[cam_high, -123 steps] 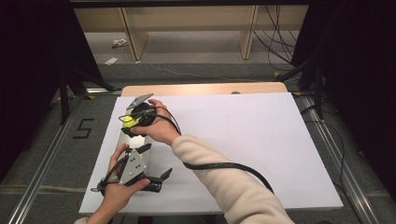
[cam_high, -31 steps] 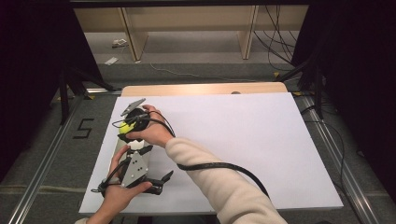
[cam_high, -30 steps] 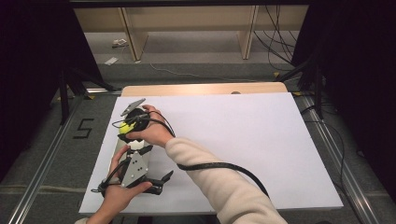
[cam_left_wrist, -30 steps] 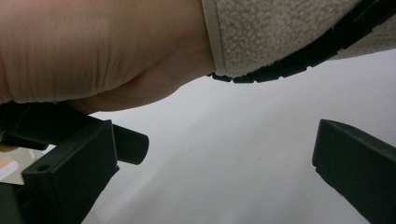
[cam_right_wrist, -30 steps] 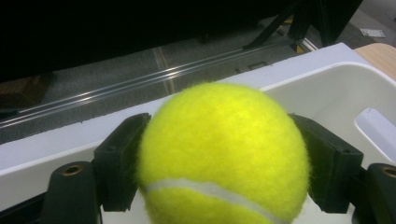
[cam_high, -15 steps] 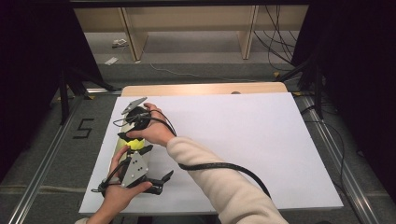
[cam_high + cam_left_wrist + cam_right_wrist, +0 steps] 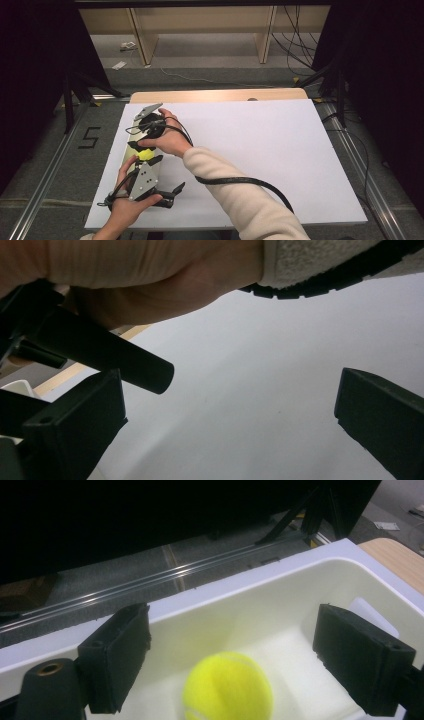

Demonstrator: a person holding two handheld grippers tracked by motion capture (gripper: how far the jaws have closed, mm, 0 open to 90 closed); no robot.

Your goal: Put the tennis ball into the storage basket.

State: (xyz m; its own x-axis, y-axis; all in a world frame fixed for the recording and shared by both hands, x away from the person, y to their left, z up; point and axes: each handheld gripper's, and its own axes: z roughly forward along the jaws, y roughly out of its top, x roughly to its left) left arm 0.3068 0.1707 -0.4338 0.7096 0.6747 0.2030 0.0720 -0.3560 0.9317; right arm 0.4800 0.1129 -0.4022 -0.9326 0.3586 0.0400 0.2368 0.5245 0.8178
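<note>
My right tongs point(image 7: 230, 665) hang wide apart over a white bin point(image 7: 300, 585), and the yellow tennis ball point(image 7: 228, 686) sits inside it, just below and between the two black pads, touching neither. From above, the ball point(image 7: 145, 155) shows at the left edge of the tabletop point(image 7: 260, 150), between my right tongs point(image 7: 141, 146) on the far side and my left tongs point(image 7: 167, 192) on the near side. The bin itself is hard to make out from above against the white tabletop, so I trust the right gripper view for it.

My left tongs point(image 7: 225, 415) are also open, gripping nothing; they look across bare white surface under my right hand point(image 7: 150, 285) and its sleeve point(image 7: 320, 260).

I judge the ball to be resting loose in the bin, so the step in hand is either finishing a drop or starting a pickup. To do it well either way, I want the right tongs straight above the ball, the pads level on both sides of its widest part. If I am taking it, I should lower until the pads bracket its middle, not its top, since a round fuzzy ball squeezed high will squirt out downward. I should keep both pads off the bin wall, which stands close on the left pad's side, so closing does not catch the rim. If I am leaving it, I should lift straight up, without brushing it.

My left hand point(image 7: 127, 210) should stay low and near, out of the path.
</note>
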